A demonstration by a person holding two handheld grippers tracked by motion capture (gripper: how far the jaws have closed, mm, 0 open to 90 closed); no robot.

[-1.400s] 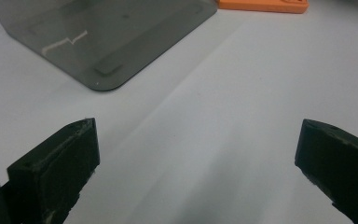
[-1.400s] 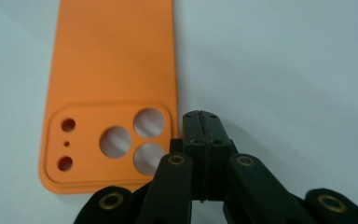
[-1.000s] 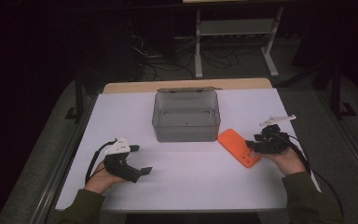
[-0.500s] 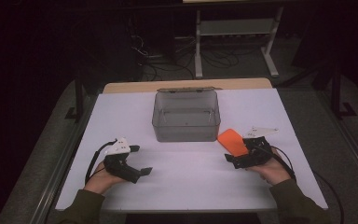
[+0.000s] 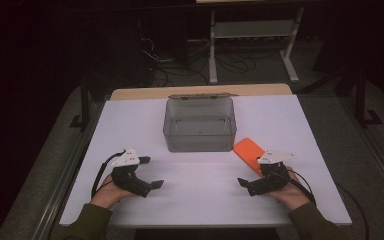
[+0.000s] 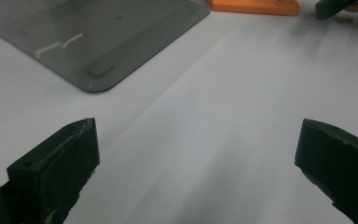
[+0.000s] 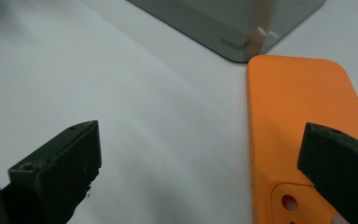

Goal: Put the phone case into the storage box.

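1. A white rectangular table (image 5: 200, 200) takes up the middle of the high view, with a strip of bare wood along its far edge and dark floor all around it.
2. A smoky grey translucent plastic box (image 5: 200, 125), open at the top, stands on the far half of the table near its centre line; one rounded corner of it shows in the left gripper view (image 6: 98, 46) and another in the right gripper view (image 7: 233, 23).
3. A flat orange phone case (image 5: 249, 153) with rounded corners lies on the table just beside the box's near right corner (whether the two touch cannot be told). In the right gripper view (image 7: 303, 121) small round holes show at its near end.
4. The left gripper (image 5: 150, 172) rests low on the table's near left, held in the person's left hand (image 5: 107, 192); its black jaws are spread wide over bare table.
5. The right gripper (image 5: 247, 185) sits at the near right in the right hand (image 5: 290, 192), jaws likewise wide apart, one of them over the near end of the phone case, gripping nothing.
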